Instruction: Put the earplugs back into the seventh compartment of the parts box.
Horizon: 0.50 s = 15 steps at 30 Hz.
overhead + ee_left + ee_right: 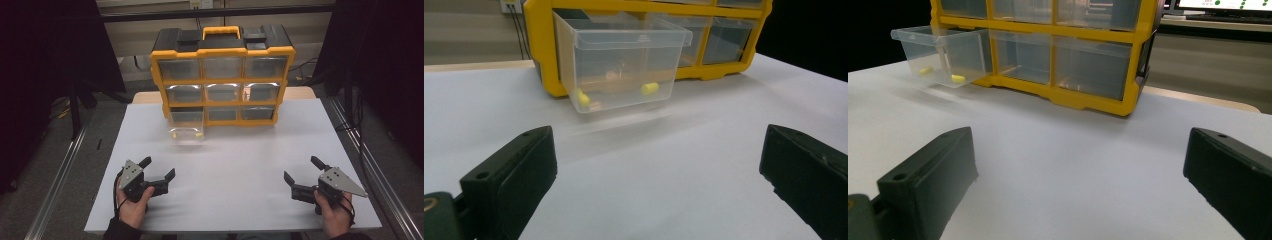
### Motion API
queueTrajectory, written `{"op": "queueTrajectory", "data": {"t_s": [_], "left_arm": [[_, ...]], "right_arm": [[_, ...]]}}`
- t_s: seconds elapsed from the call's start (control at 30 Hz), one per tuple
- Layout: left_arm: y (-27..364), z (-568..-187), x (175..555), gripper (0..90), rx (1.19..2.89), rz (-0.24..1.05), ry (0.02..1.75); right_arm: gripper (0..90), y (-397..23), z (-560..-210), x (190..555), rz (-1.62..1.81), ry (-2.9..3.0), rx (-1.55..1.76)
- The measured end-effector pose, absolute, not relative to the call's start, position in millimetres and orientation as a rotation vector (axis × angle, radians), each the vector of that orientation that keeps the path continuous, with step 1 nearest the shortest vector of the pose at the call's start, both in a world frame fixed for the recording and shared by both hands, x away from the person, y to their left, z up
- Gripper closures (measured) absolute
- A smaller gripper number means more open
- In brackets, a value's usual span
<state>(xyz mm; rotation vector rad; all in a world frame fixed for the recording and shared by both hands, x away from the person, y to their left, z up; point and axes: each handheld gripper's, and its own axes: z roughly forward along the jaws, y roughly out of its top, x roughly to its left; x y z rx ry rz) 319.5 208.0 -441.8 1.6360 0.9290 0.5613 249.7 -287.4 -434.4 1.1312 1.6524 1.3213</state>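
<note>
Nearest the person, the left tool and right tool rest low over the white table, each with its jaws spread wide and holding nothing, well apart from each other. Farther back stands the yellow 9-drawer organizer, its bottom-left clear drawer pulled out with 2 small yellow pieces lying inside. Judging by this, the drawer is already open and the pieces untouched; reaching in, or pushing it shut, seems left.

My left gripper and right gripper both rest low at the near edge of the table, well apart, jaws spread wide and empty, hands wrapped around their grips
</note>
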Motion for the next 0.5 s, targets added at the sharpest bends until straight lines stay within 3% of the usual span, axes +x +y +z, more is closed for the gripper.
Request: {"op": "queueTrajectory", "data": {"t_s": [0.5], "left_arm": [[219,-437,303,2.1,1.623,0.625,0.925]], "right_arm": [[0.2,-286,-435,249,1.326,1.676,1.108]]}}
